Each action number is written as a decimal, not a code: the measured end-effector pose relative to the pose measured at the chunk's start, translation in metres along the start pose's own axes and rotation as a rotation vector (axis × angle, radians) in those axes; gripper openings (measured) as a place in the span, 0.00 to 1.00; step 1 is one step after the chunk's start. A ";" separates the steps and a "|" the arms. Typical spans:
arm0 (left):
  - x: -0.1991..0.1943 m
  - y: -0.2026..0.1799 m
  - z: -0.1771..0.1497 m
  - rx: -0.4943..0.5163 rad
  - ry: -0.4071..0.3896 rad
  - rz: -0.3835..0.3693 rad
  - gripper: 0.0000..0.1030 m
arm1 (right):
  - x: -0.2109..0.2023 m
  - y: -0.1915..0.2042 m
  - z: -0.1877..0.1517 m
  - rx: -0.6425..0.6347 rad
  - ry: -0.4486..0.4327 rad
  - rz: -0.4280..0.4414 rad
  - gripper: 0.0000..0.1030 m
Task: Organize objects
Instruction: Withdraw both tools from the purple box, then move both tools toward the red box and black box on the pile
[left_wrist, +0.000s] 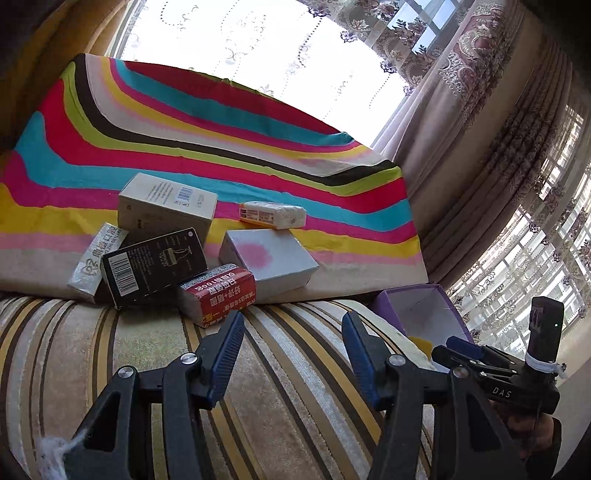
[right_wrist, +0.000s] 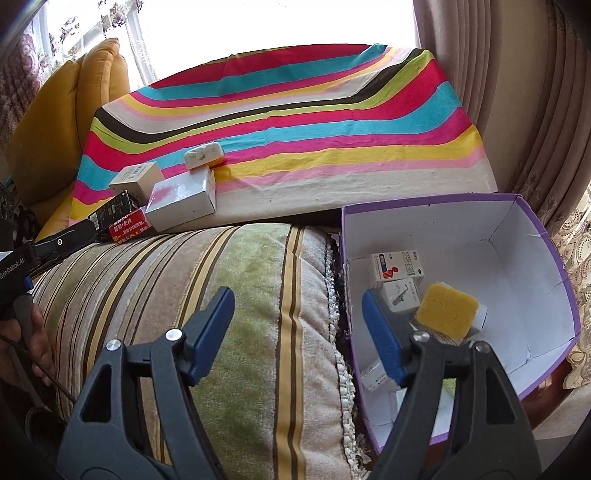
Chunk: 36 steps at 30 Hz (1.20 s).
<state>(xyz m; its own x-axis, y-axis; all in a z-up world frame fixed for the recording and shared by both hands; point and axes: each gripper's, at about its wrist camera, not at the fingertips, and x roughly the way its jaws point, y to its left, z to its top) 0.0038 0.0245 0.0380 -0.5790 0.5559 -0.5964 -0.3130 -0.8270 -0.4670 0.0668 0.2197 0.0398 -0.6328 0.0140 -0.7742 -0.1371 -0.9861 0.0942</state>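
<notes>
At left of the left wrist view, a silver packet (left_wrist: 96, 261) leaned against a black box (left_wrist: 155, 266), its long axis tilted toward upper right. A beige box (left_wrist: 166, 206) sat behind, a red box (left_wrist: 217, 293) lower, a white box (left_wrist: 267, 262) and a small pack (left_wrist: 272, 215) further right, all on the striped cloth (left_wrist: 184, 122). The left gripper (left_wrist: 293, 350) hovered over the sofa cushion (left_wrist: 110, 350), fingers apart. In the right wrist view, the right gripper (right_wrist: 299, 332) was likewise spread beside the purple bin (right_wrist: 554, 266) holding a yellow sponge (right_wrist: 448, 308).
</notes>
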 end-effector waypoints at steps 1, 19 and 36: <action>-0.004 0.005 -0.001 -0.014 -0.006 0.009 0.55 | 0.001 0.003 0.001 -0.006 0.002 0.001 0.73; -0.034 0.063 0.000 -0.180 -0.071 0.130 0.63 | 0.028 0.078 0.023 -0.158 0.017 0.093 0.75; -0.041 0.085 0.000 -0.250 -0.093 0.152 0.69 | 0.087 0.175 0.045 -0.382 0.122 0.247 0.75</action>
<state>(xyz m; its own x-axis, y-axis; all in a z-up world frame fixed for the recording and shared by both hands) 0.0005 -0.0687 0.0224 -0.6751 0.4078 -0.6148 -0.0293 -0.8475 -0.5300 -0.0463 0.0562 0.0174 -0.5136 -0.2258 -0.8278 0.3109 -0.9482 0.0657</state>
